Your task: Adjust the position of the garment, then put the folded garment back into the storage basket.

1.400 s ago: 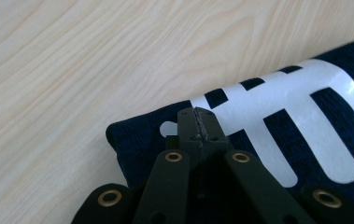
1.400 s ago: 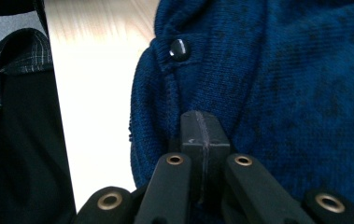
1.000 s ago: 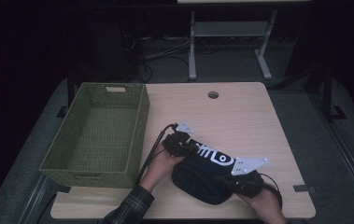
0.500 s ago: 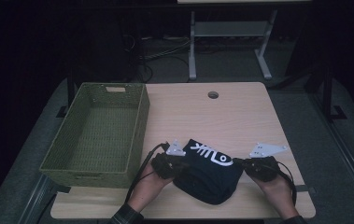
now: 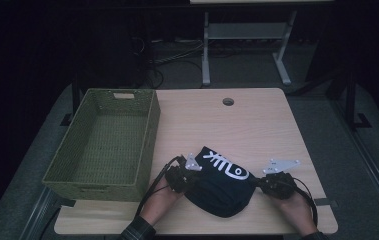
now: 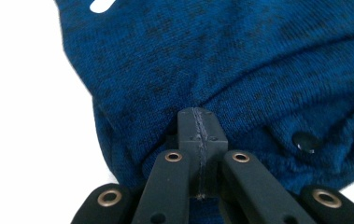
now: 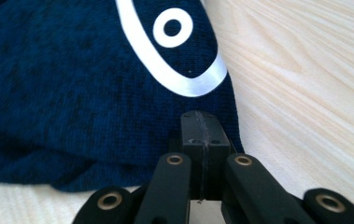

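A dark blue garment [image 5: 222, 187] with a white fish-bone print lies bunched on the wooden table [image 5: 257, 125], near its front edge. My left gripper [image 5: 189, 180] is at the garment's left edge. In the left gripper view its jaws [image 6: 198, 116] are shut, and the blue knit [image 6: 240, 56] puckers at their tip. My right gripper [image 5: 259, 184] is at the garment's right edge. Its jaws [image 7: 199, 119] are shut on the hem of the cloth [image 7: 62, 84], just below the white printed eye. A hand holds each gripper from the table's near side.
A green woven basket [image 5: 149, 135] stands open on the left part of the table, right beside my left gripper. A round cable hole [image 5: 228, 102] sits near the table's far edge. Bare wood [image 7: 305, 70] stretches to the right of the garment.
Both hands have come down and toward the table's front edge, spreading apart. The garment has sunk with them and lies wider between the two grippers.
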Motion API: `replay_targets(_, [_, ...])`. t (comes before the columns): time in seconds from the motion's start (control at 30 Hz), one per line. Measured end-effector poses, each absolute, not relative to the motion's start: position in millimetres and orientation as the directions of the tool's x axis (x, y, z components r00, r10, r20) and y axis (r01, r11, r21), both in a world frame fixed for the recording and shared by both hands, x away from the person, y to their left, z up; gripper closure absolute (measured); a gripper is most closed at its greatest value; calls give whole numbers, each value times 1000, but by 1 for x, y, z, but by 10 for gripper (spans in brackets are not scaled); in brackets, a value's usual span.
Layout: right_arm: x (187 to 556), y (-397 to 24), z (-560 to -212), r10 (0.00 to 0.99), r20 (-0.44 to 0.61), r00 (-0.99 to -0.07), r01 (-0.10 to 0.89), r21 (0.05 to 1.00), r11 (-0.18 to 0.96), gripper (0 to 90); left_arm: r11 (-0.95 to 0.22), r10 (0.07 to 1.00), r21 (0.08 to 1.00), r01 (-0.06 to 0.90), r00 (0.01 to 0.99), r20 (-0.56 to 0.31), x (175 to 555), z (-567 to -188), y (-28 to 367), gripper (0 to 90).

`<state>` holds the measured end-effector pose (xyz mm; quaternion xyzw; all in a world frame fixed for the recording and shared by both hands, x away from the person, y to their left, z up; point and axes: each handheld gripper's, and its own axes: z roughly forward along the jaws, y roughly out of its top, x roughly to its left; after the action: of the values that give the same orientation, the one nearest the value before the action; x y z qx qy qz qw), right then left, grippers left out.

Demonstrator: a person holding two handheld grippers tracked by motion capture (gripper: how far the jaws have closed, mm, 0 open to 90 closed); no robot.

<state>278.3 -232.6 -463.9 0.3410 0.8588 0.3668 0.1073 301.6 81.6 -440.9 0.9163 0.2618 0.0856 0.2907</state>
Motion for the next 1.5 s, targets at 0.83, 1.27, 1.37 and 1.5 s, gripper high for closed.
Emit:
replay_targets(0.83, [256, -266, -461, 761, 50, -647, 519, 760, 392, 347, -583, 541, 659, 474, 832, -120, 326, -414, 92, 365])
replay_targets(1.27, [265, -266, -479, 801, 24, -598, 572, 712, 407, 192, -580, 560, 644, 500, 818, -130, 355, -429, 88, 272])
replay_targets(1.37, [265, -268, -481, 801, 30, -598, 567, 721, 397, 175, -567, 567, 645, 512, 811, -145, 358, -433, 87, 265])
replay_targets(1.5, [264, -269, -482, 799, 30, -600, 561, 729, 393, 172, -571, 562, 641, 513, 813, -151, 362, -439, 87, 259])
